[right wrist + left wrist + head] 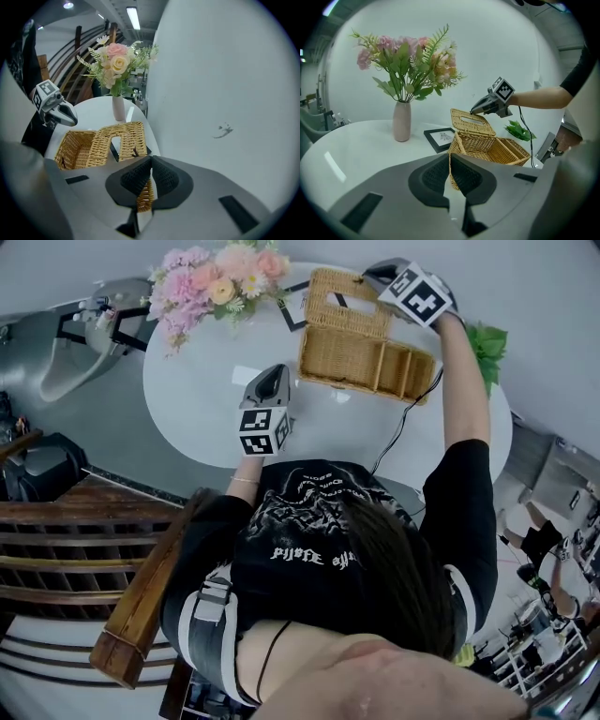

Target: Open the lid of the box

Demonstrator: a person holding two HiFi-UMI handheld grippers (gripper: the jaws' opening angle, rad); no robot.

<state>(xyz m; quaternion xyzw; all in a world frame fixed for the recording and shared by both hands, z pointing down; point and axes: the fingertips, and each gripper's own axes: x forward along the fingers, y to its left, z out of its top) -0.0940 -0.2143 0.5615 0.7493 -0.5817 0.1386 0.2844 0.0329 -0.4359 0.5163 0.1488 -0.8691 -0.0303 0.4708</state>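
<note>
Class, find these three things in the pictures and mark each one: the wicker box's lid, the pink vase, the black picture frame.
lid [364,313], head view, on the weave right of its slot.
vase [401,123], left gripper view, on the middle of its body.
picture frame [441,137], left gripper view, on the white print inside its border.

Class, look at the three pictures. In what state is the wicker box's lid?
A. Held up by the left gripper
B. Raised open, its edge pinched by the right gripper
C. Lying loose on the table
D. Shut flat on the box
B: the lid stands up behind the open wicker box, and the right gripper has its jaws closed on the lid's wicker edge.
</note>
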